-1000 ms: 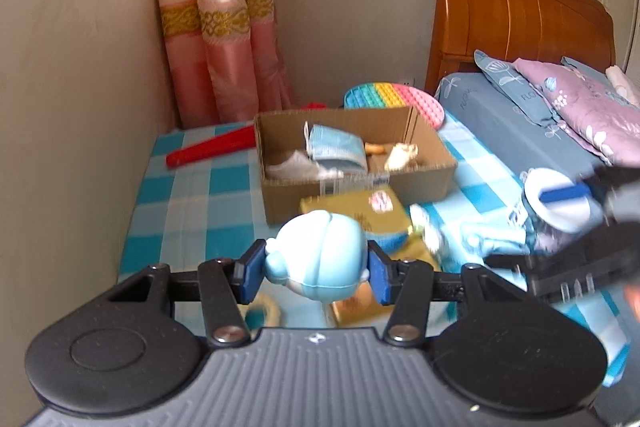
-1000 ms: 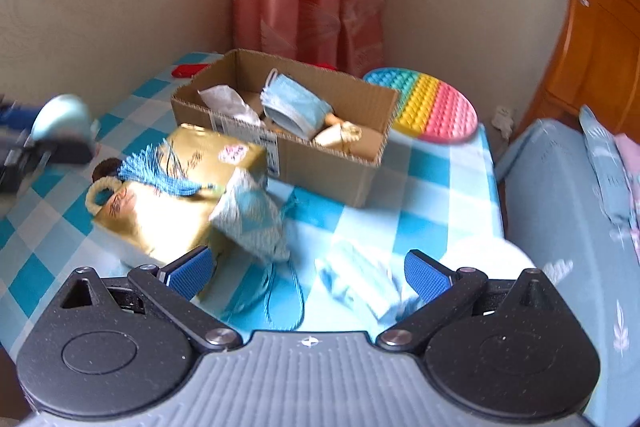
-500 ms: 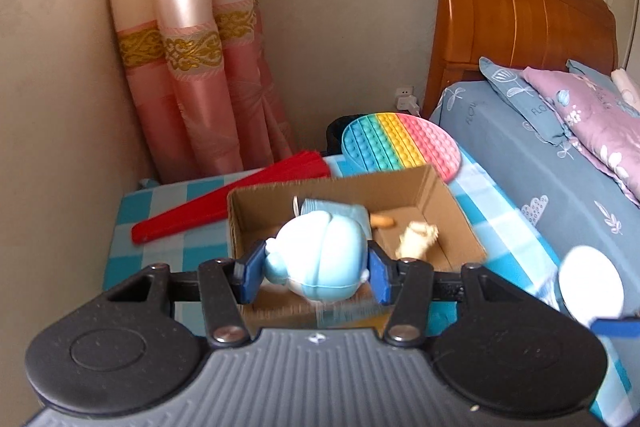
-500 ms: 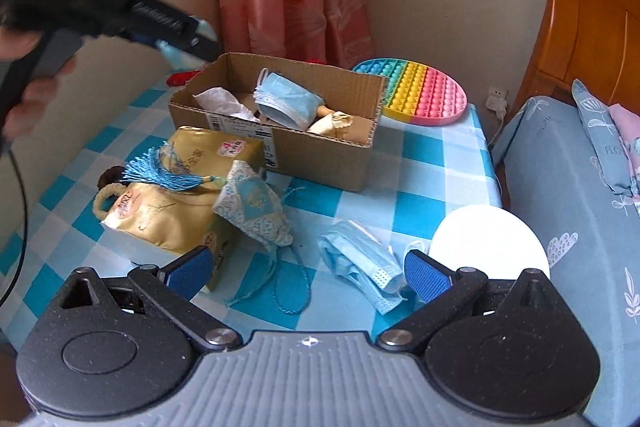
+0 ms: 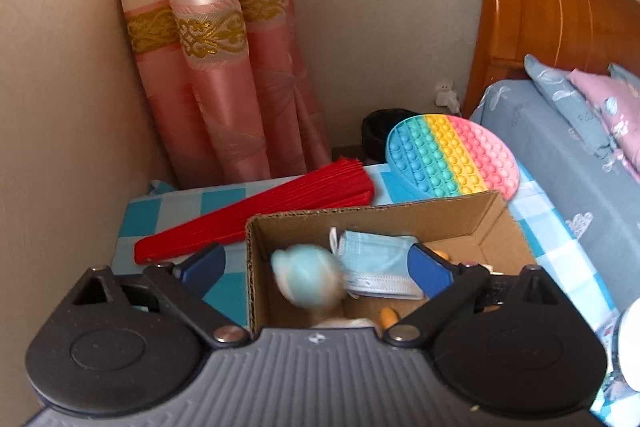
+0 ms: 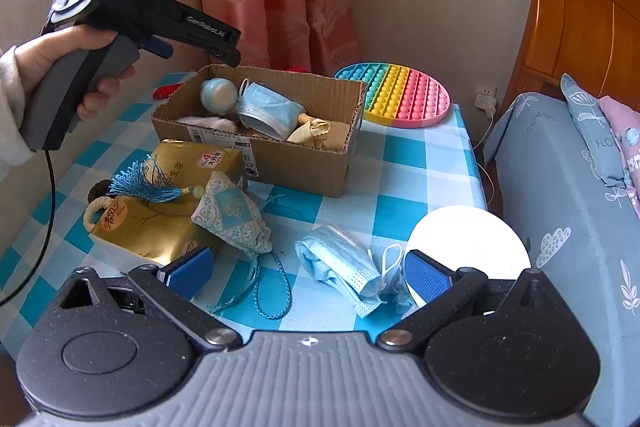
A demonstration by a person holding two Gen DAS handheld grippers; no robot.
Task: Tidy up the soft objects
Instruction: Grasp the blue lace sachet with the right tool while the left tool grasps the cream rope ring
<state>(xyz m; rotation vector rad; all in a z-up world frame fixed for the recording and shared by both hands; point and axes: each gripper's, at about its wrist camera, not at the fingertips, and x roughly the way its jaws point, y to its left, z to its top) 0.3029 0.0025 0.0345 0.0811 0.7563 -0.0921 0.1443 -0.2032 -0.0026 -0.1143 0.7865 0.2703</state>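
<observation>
My left gripper [image 5: 316, 267] is open above the cardboard box [image 5: 372, 217]. A pale blue squishy toy [image 5: 307, 281] is blurred, free between the jaws, over the box's left end; in the right wrist view it [image 6: 219, 95] is inside the box [image 6: 280, 163] beside a blue face mask [image 6: 268, 109]. The left gripper shows there too [image 6: 224, 53], above the box. My right gripper [image 6: 308, 273] is open and empty, low over a crumpled blue mask [image 6: 340, 265] and a blue patterned pouch [image 6: 230, 217] on the checked cloth.
A gold package [image 6: 160, 207] with a blue tassel lies left of the pouch. A white round disc [image 6: 468, 247] sits at the right edge. A rainbow pop mat [image 6: 394, 95] and a red folded fan [image 5: 256, 211] lie behind the box. Bed at right.
My left gripper carried the blue toy over the box, then opened and let it go; the toy is now dropping into the box. The right gripper barely moved.
</observation>
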